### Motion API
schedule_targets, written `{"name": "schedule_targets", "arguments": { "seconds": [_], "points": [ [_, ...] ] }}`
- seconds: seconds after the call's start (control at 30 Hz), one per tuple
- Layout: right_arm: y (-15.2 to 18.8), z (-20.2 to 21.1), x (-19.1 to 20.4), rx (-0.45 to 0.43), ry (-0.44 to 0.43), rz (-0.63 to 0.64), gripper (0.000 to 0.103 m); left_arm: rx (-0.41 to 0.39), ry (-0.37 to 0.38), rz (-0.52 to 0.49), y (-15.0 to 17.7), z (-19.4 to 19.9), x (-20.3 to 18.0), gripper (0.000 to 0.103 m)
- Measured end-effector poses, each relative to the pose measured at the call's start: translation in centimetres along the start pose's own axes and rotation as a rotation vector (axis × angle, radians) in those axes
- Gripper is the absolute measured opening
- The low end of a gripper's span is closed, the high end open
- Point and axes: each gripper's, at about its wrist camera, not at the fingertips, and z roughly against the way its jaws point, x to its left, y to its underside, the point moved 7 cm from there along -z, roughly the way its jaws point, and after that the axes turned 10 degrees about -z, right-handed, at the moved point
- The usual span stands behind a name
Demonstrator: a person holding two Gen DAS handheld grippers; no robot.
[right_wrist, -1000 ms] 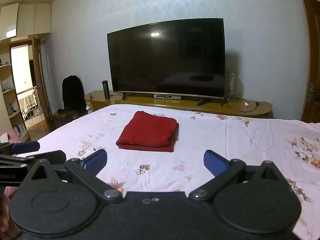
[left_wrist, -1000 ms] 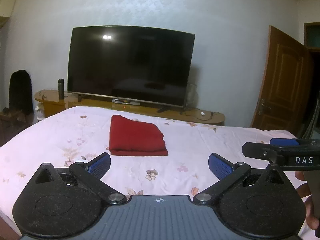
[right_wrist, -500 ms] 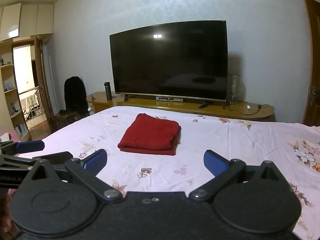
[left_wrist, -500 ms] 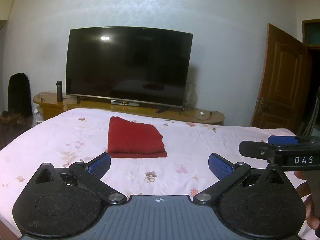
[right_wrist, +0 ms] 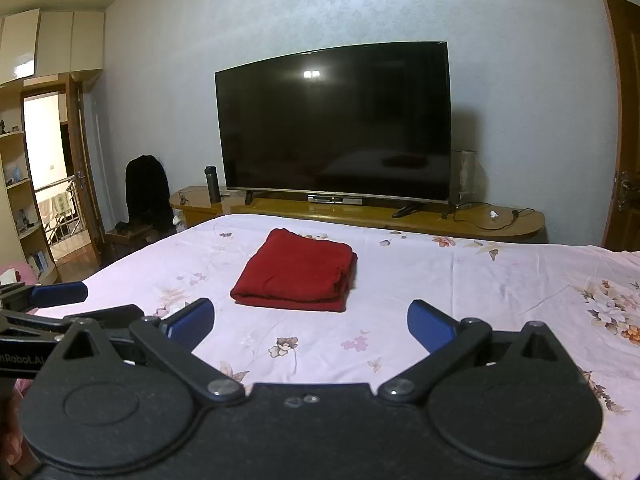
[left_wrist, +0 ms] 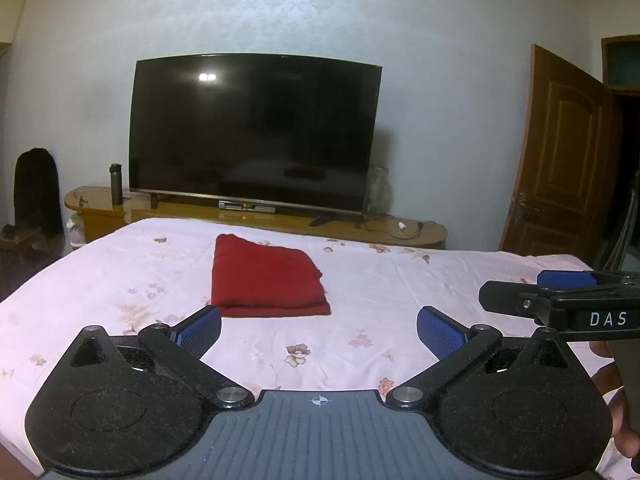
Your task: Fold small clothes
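Observation:
A red garment (left_wrist: 266,278) lies folded into a flat rectangle on the pink floral bed sheet (left_wrist: 380,292); it also shows in the right wrist view (right_wrist: 298,270). My left gripper (left_wrist: 319,330) is open and empty, held above the bed short of the garment. My right gripper (right_wrist: 311,322) is open and empty, also short of the garment. The right gripper shows side-on at the right edge of the left wrist view (left_wrist: 560,300). The left gripper shows at the left edge of the right wrist view (right_wrist: 60,304).
A large black TV (left_wrist: 256,132) stands on a wooden console (left_wrist: 400,232) beyond the bed's far edge. A dark bottle (left_wrist: 116,184) stands on the console's left end. A wooden door (left_wrist: 560,160) is at the right. A dark chair (right_wrist: 146,196) stands left.
Both grippers have tilted slightly, so the garment sits a little lower and left in the left wrist view. The garment has not moved and both grippers stay open.

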Motion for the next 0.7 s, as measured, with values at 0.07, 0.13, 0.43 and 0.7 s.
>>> {"name": "schedule_targets", "arguments": {
  "seconds": [0.07, 0.13, 0.43, 0.7],
  "points": [
    [-0.01, 0.01, -0.01, 0.0, 0.0, 0.0, 0.102, -0.001, -0.001, 0.001, -0.05, 0.01, -0.04, 0.103],
    [-0.01, 0.01, -0.03, 0.0, -0.001, 0.0, 0.102, -0.002, 0.0, -0.003, -0.07, -0.01, -0.05, 0.103],
    [-0.02, 0.0, 0.02, -0.001, 0.001, 0.001, 0.102, -0.006, 0.001, -0.005, -0.03, 0.03, -0.05, 0.103],
    [0.05, 0.04, -0.18, -0.003, 0.005, 0.002, 0.102, -0.01, 0.0, -0.012, -0.13, -0.18, 0.02, 0.103]
  ]
}}
